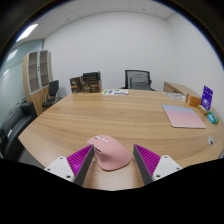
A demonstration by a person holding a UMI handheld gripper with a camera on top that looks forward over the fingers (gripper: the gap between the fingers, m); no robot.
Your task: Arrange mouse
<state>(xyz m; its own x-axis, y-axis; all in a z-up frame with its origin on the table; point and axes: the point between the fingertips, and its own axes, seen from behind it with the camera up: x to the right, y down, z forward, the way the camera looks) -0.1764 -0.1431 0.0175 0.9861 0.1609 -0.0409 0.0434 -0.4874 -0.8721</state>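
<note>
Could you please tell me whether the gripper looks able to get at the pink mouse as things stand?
Probably yes. The pink mouse already sits on the wooden table between the open fingers of the gripper, a gap showing at either side. Nothing stands in the way; closing should catch it.

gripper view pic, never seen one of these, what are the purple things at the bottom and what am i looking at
This picture comes from a wide-angle camera mounted on a hand-held gripper, a two-finger tool a person carries; there is no robot arm. The camera looks forward along the fingers, so they show at the bottom, and the purple parts are the pads on their inner faces. Between them sits a pink mouse, resting on a large wooden table. There appears to be a small gap on each side, so the fingers are around it, not squeezing it. Farther along the table lies a pink mouse pad. Beyond it are office chairs and shelves against the walls.
</note>
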